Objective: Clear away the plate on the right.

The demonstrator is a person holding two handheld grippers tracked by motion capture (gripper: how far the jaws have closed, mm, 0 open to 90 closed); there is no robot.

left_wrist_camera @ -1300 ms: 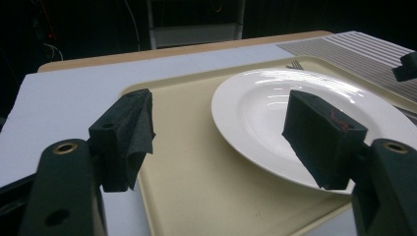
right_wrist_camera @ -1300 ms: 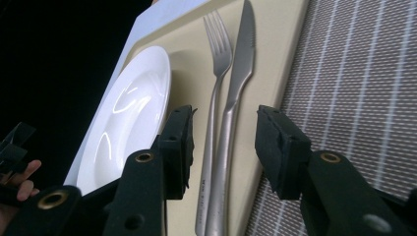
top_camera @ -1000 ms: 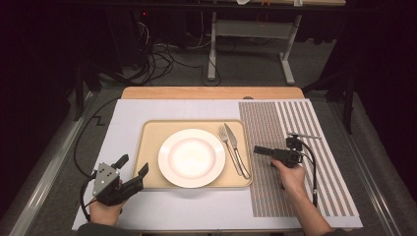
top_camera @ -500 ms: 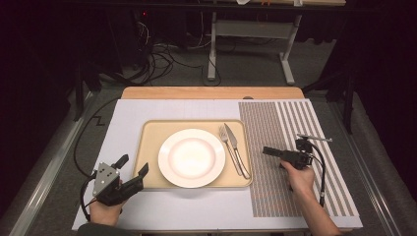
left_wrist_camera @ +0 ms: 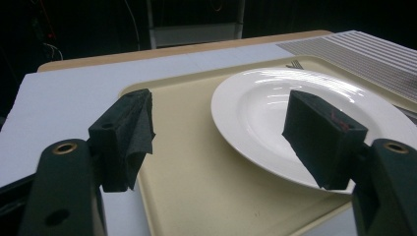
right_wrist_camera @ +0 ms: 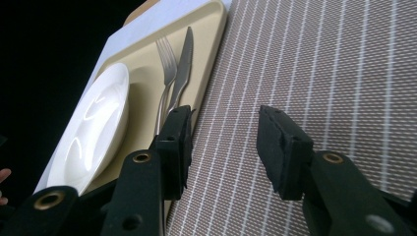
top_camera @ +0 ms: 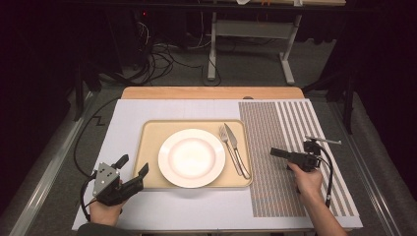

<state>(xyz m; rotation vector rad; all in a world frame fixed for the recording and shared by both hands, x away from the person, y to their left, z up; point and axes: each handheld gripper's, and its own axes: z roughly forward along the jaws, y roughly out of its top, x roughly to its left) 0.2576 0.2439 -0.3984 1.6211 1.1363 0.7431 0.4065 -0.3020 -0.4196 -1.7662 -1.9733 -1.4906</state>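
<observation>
A white plate (top_camera: 191, 158) lies on a beige tray (top_camera: 152, 132) at mid table, with a fork (top_camera: 227, 139) and a knife (top_camera: 234, 143) side by side to its right. My left gripper (top_camera: 134, 165) rests at the tray's front left corner. It stands open, its jaws spanning the tray's edge and the plate (left_wrist_camera: 275, 98) rim without touching them. My right gripper (top_camera: 275, 153) hovers over the striped placemat (top_camera: 275, 196) just right of the tray, pointing left. It is open with nothing between the jaws; the fork (right_wrist_camera: 164, 73) and knife (right_wrist_camera: 183, 64) lie ahead of it.
A white sheet (top_camera: 172, 110) covers the table, with a wooden strip (top_camera: 211, 92) along its far edge. Black cables trail from both grippers. Beyond the table are a dark floor, cable bundles and a metal stand (top_camera: 246, 54).
My right gripper has slid to the right over the placemat, away from the tray. The left gripper has kept still.
</observation>
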